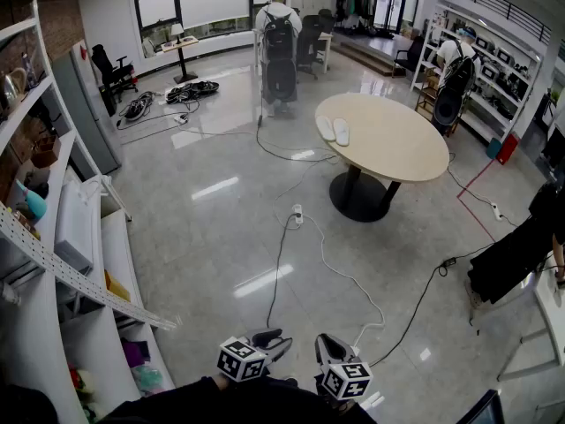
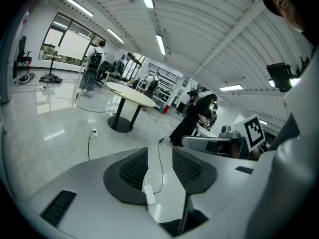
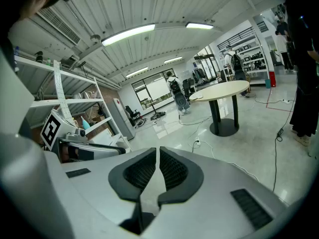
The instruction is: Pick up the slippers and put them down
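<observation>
A pair of white slippers (image 1: 334, 130) lies side by side on the left part of a round beige table (image 1: 397, 140), far ahead of me. Both grippers are held close to my body at the bottom of the head view, far from the table. My left gripper (image 1: 274, 338) is open with nothing between its jaws; the left gripper view shows floor and a cable through the gap at that left gripper (image 2: 160, 169). My right gripper (image 1: 328, 350) is shut and empty, its pads nearly touching in the view from the right gripper (image 3: 157, 169). The table (image 3: 219, 89) stands ahead in that view too.
White shelving (image 1: 53, 263) with assorted items runs along my left. Cables (image 1: 300, 237) and a power strip (image 1: 297, 213) trail over the glossy floor between me and the table. People with backpacks stand beyond the table (image 1: 279, 34) and at right-hand shelves (image 1: 455, 69). A dark-clothed person (image 1: 521, 246) is at the right.
</observation>
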`<state>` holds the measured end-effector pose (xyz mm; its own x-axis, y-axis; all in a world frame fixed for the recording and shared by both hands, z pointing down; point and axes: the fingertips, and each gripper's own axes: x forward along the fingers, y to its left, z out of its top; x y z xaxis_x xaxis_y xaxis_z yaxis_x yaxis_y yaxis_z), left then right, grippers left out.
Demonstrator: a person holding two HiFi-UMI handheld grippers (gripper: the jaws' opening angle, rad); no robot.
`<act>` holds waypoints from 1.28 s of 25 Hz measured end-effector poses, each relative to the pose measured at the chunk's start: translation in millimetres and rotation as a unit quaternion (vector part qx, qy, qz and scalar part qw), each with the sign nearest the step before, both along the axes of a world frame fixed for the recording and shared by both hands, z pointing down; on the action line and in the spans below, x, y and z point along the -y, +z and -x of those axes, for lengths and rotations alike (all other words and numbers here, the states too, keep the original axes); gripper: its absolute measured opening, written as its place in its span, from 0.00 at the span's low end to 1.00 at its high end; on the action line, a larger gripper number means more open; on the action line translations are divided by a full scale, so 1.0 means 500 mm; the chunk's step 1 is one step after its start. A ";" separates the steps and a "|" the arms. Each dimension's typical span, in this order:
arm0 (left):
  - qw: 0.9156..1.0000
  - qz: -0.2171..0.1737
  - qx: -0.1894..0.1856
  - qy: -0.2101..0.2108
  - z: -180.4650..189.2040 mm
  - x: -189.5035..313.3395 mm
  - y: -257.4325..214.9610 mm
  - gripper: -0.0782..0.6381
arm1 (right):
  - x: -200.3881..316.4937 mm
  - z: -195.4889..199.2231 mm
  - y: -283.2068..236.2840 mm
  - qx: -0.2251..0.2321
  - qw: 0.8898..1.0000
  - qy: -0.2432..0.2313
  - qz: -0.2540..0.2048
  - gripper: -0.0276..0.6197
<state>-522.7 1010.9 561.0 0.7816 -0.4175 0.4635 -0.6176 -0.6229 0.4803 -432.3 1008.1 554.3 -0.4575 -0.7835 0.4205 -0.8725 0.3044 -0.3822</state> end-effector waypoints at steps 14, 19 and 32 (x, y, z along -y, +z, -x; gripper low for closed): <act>1.000 0.001 0.009 0.019 0.094 0.095 -0.009 0.34 | 0.093 0.093 -0.011 0.019 1.000 0.020 -0.001 0.10; 1.000 0.003 0.003 0.029 0.140 0.159 -0.009 0.34 | 0.153 0.134 -0.004 0.023 0.999 0.038 0.007 0.10; 0.996 0.003 -0.059 0.062 0.282 0.358 0.006 0.15 | 0.326 0.272 0.020 -0.028 0.997 0.067 0.036 0.10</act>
